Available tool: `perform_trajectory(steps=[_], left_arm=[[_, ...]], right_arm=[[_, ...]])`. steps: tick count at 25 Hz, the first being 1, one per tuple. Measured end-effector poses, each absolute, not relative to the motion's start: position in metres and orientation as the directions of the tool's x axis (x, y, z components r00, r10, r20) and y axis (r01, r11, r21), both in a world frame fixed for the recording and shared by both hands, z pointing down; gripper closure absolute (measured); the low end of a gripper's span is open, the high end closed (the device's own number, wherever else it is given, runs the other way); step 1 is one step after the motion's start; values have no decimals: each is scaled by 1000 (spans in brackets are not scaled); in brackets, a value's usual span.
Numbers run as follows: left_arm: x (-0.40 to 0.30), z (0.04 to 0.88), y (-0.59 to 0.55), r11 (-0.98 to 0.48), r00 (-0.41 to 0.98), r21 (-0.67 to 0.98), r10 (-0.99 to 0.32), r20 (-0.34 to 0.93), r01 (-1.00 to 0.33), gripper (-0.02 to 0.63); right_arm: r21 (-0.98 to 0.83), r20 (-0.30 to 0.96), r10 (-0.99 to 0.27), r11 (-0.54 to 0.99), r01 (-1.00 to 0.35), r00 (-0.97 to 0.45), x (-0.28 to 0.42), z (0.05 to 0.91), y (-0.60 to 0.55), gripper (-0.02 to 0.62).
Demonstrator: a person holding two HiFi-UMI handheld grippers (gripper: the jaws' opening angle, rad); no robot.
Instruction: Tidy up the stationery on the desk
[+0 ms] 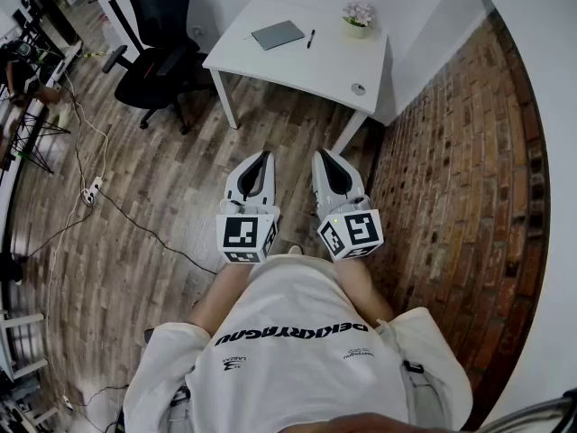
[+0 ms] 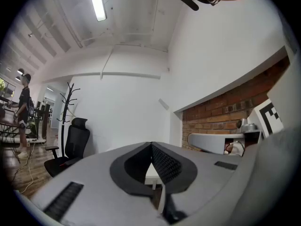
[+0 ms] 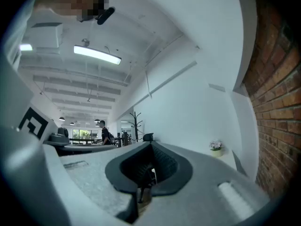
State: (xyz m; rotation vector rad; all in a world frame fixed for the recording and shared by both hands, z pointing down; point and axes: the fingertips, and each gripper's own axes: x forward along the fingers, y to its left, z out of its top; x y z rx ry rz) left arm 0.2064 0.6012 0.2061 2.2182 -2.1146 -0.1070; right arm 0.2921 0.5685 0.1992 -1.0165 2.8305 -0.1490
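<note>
Desk (image 1: pixel 297 66) holds 1 notebook (image 1: pixel 278 34), 1 pen (image 1: pixel 310 38), 1 plant (image 1: pixel 358 16).

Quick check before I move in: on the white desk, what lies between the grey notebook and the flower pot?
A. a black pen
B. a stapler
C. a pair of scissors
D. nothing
A: in the head view a black pen lies on the white desk, with the grey notebook on one side and the flower pot on the other.

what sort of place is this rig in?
Most likely an office: a white desk holding a grey notebook and a pen, a black office chair beside it, plus a coat stand and a ceiling strip light.
</note>
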Motion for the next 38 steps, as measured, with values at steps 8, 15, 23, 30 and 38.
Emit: perform_trajectory(steps=[8, 15, 23, 30, 38], left_arm=[[234, 210, 572, -15, 16, 103, -1000, 10, -995, 607], [258, 227, 541, 20, -19, 97, -1000, 10, -995, 607], [238, 249, 488, 2, 2, 122, -999, 32, -993, 607], [170, 270, 387, -41, 44, 158, -999, 20, -987, 607], [66, 269, 234, -125, 139, 185, -988, 66, -975, 607]], right_arm=[[-142, -87, -629, 775, -615, -772, 321, 202, 532, 597], [-151, -71, -625, 777, -611, -778, 341, 219, 491, 597], [-158, -44, -655, 750, -642, -755, 328, 242, 440, 597], [-130, -44, -682, 728, -673, -730, 261, 259, 356, 597], [-168, 17, -769, 627, -761, -638, 168, 262, 214, 597]])
